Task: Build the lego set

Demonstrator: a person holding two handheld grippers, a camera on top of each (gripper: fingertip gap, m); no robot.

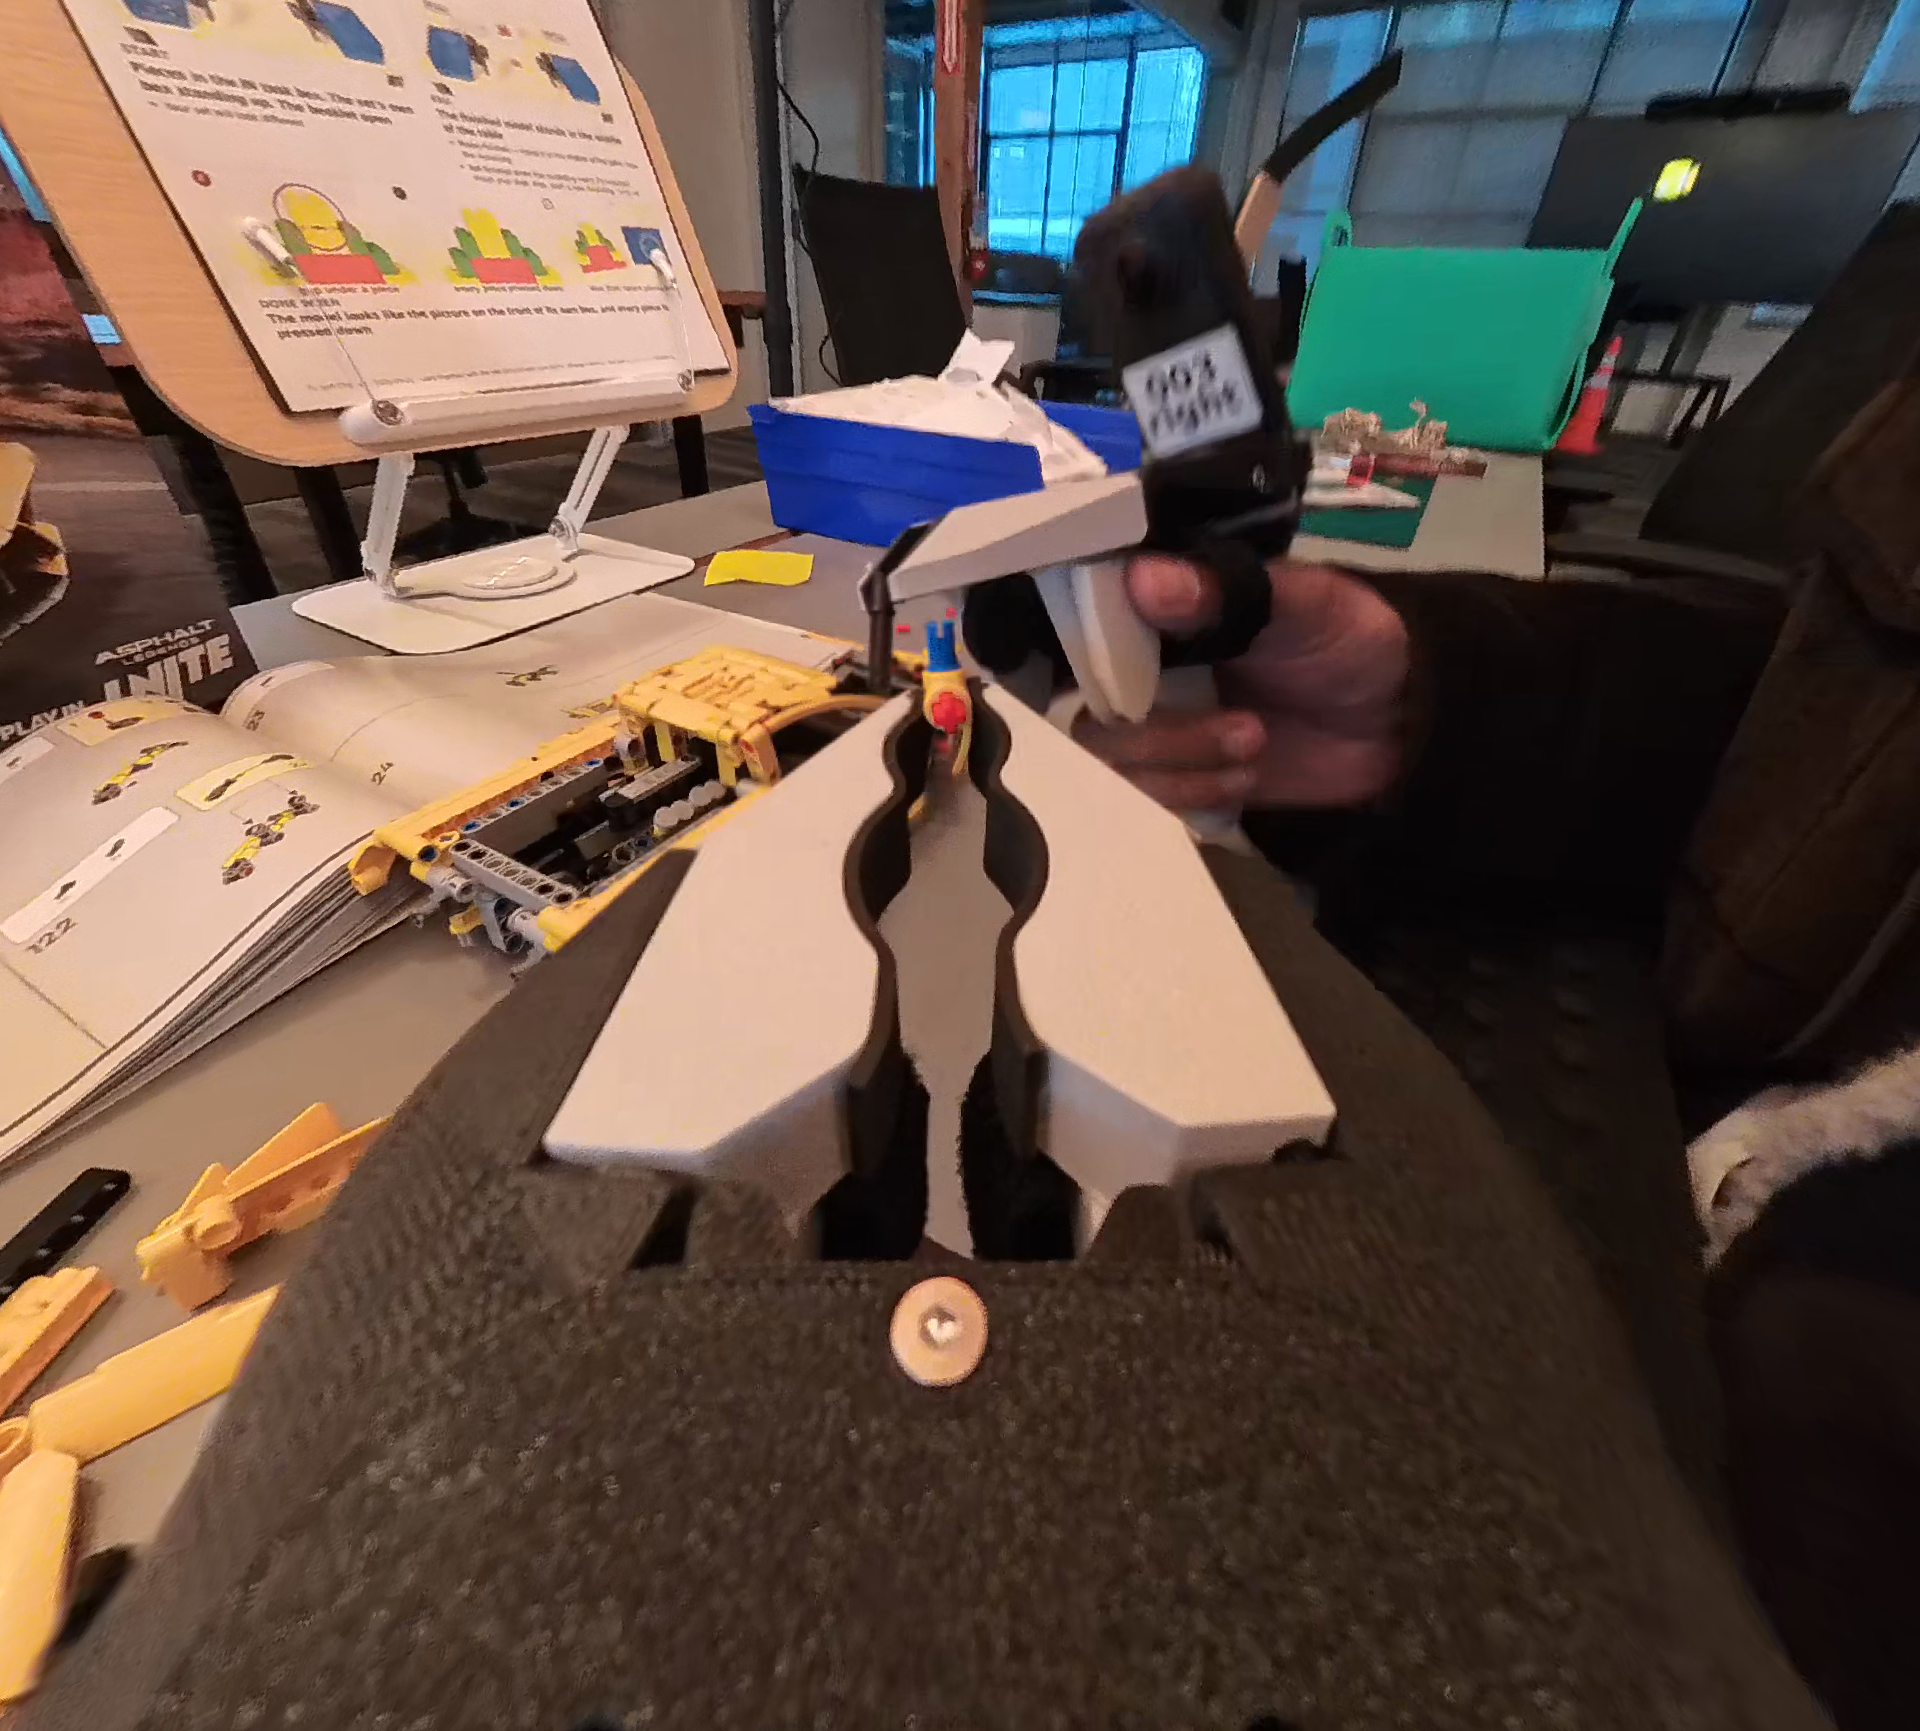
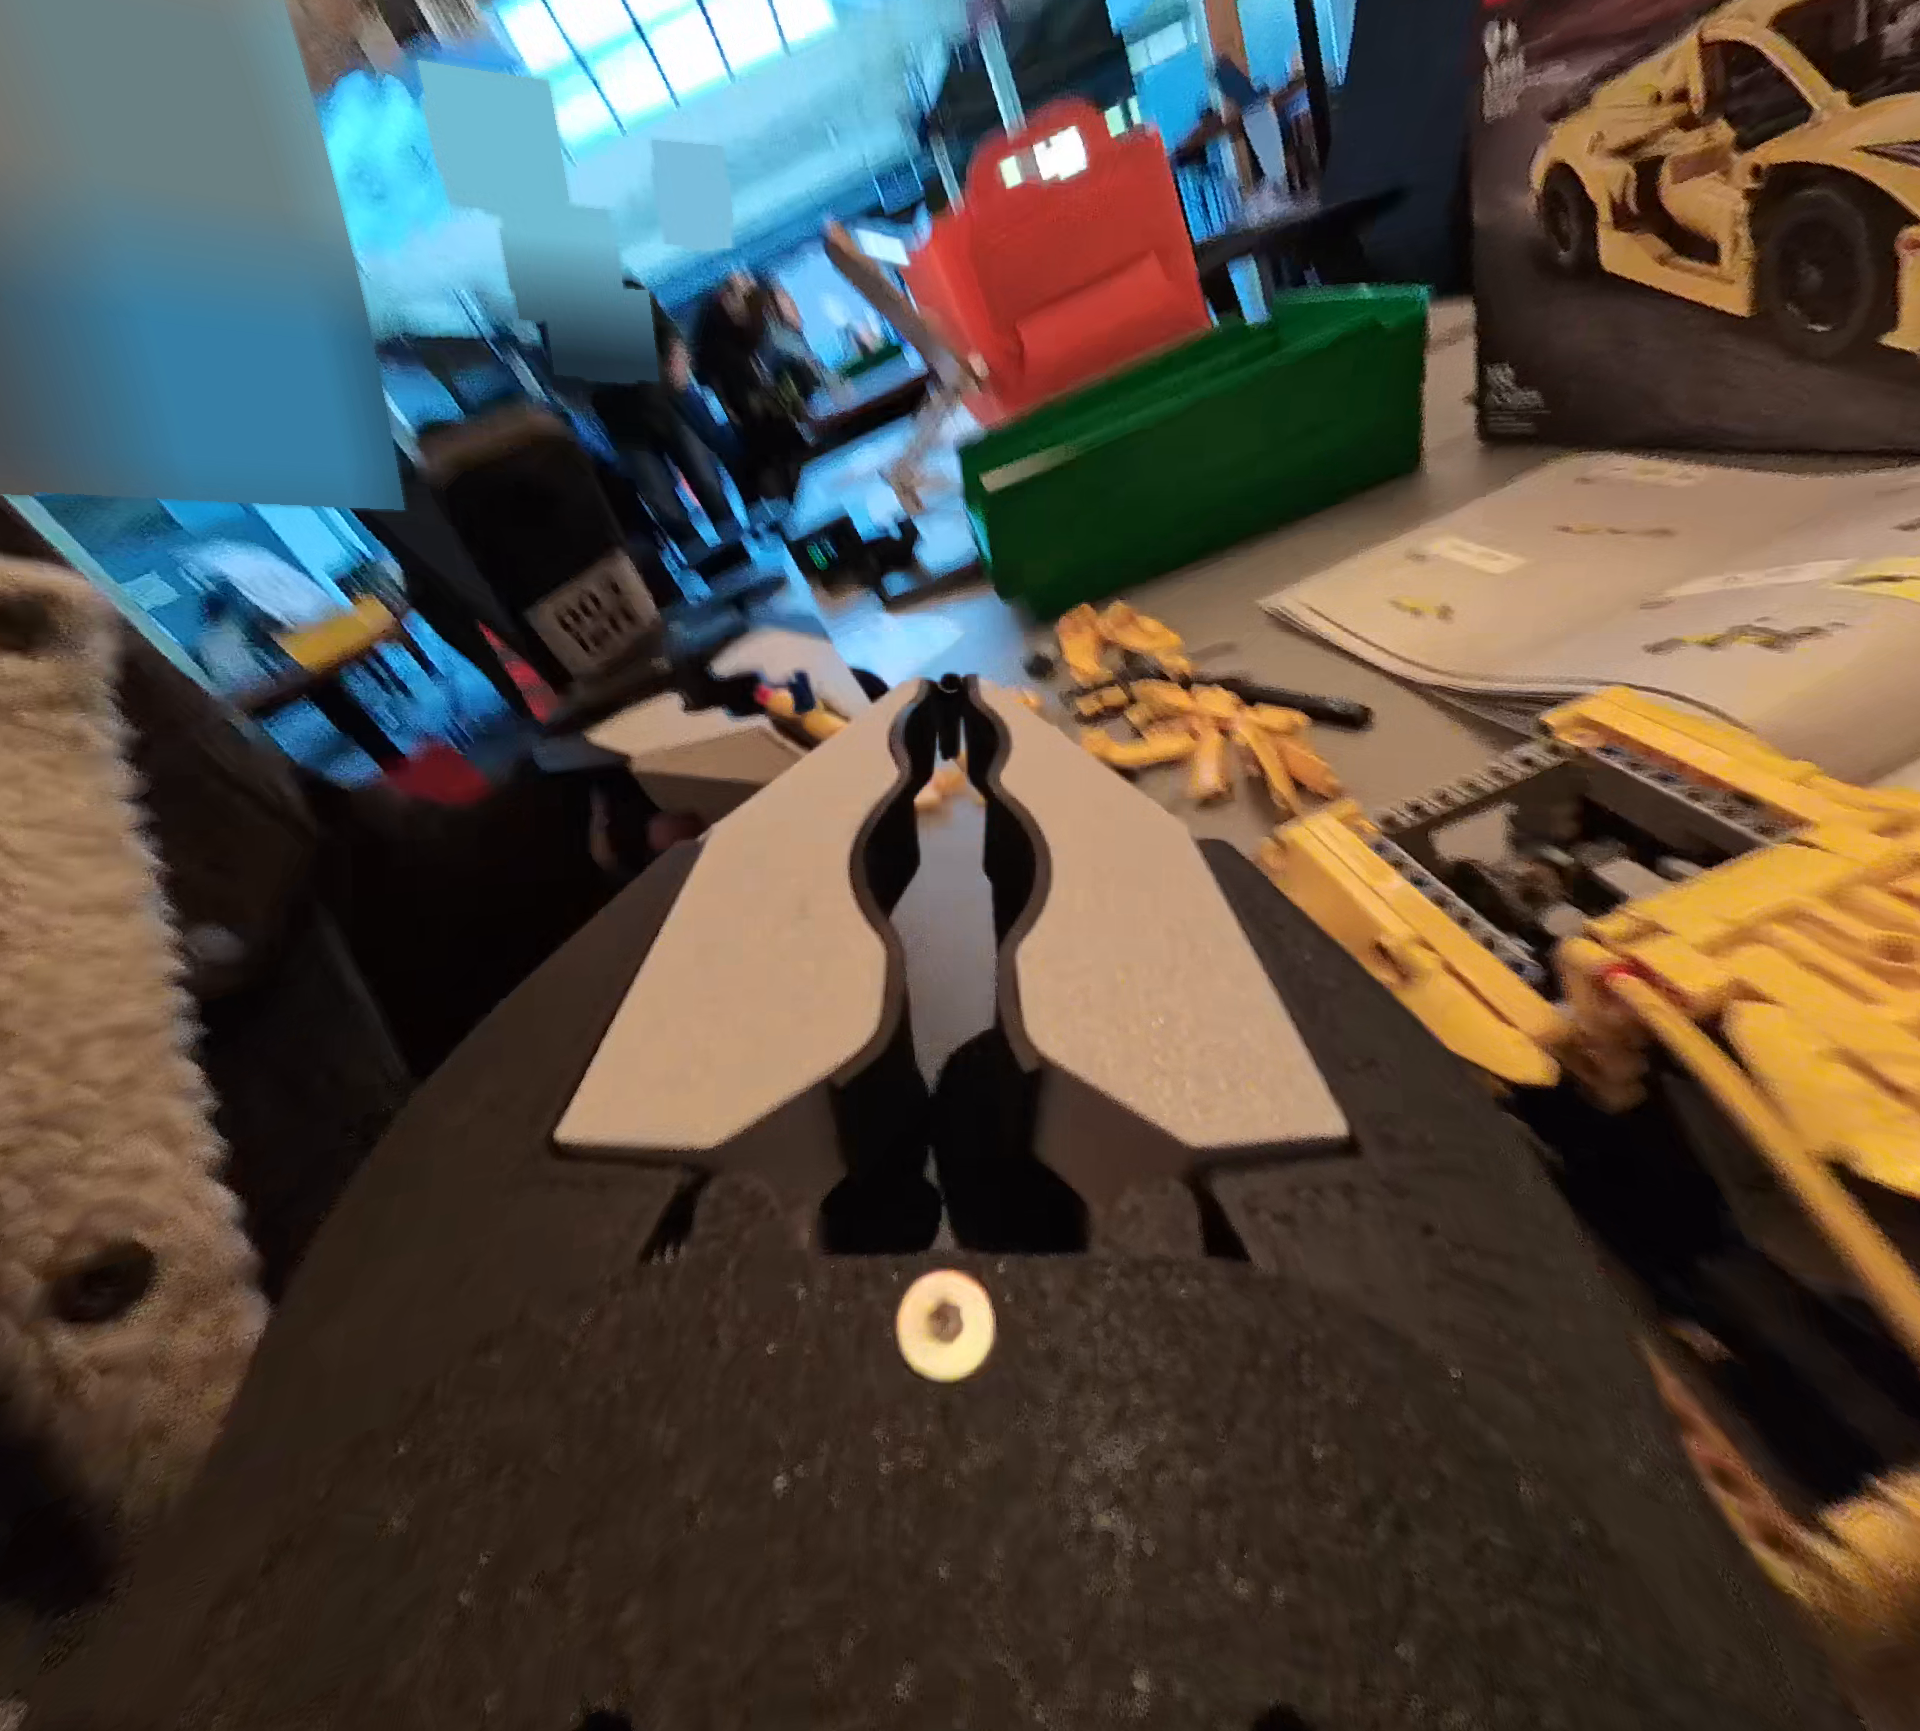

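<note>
My left gripper point(image 1: 948, 731) is shut on a small yellow part with a red connector and a blue pin point(image 1: 941, 655) on top, held above the table. The partly built yellow and black car model point(image 1: 634, 788) lies just behind it to the left, and also shows in the right wrist view point(image 2: 1621, 912). My right gripper point(image 2: 948, 725) is shut on a thin black axle point(image 2: 948, 694). In the left wrist view the right gripper point(image 1: 881, 582) holds that axle point(image 1: 880, 642) upright, just left of the blue pin. The left gripper point(image 2: 717, 751) shows low at centre-left in the right wrist view.
An open instruction booklet point(image 1: 197, 808) lies left of the model. Loose yellow pieces point(image 1: 208, 1234) lie near it, and more show in the right wrist view point(image 2: 1195, 736). A blue bin point(image 1: 883, 476), a sheet stand point(image 1: 343, 123), a green bin point(image 2: 1195, 445) and the set box point(image 2: 1704, 143) stand around. Only a small space, under 4 cm, lies between the two pairs of fingers.
</note>
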